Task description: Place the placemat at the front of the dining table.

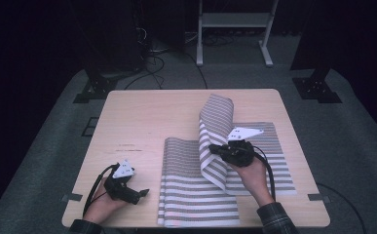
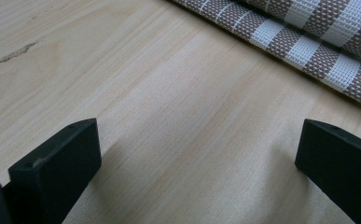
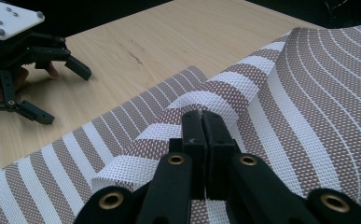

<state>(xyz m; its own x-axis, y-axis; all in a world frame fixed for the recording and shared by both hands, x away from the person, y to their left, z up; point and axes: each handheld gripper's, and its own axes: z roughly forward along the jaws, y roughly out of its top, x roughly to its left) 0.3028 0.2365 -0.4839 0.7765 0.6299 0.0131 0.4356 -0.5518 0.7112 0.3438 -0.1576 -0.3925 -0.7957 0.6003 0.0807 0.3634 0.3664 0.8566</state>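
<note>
1. A striped woven mat (image 1: 196,195), brown-grey with white bands, is lying on the light wooden bench (image 1: 142,117), covering its near-right part and reaching almost to the near edge.
2. The right gripper (image 1: 214,147) is sitting over the middle of the mat, held in the person's right hand (image 1: 249,170), with its grey three-cornered plate (image 1: 244,132) showing on top.
3. In the right gripper view its fingers (image 3: 201,130) are standing pressed together – the edge of the mat (image 3: 225,98) is pinched between them, and the mesh is bending up around the tips.
4. From that grip a flap of the mat (image 1: 217,122) is rising off the bench and curling over – its free end is arching toward the far side, while the rest of the mat is staying flat beneath it.
5. The left gripper (image 1: 140,194) is resting at the near-left of the bench in the person's left hand (image 1: 103,204), just beside the mat's left edge but not touching it.
6. In the left gripper view its fingers (image 2: 61,163) are standing wide apart with nothing but bare bench (image 2: 192,140) between them; the folded edge of the mat (image 2: 308,42) is crossing the upper right corner of that view, well clear of the tips.
7. The right gripper view is also showing the left gripper (image 3: 61,88) farther off, its fingers spread over the wood.
8. A black cable (image 1: 269,170) is trailing from the right gripper back along the forearm, whose plaid sleeve (image 1: 273,219) is entering at the bottom of the high view.
</note>
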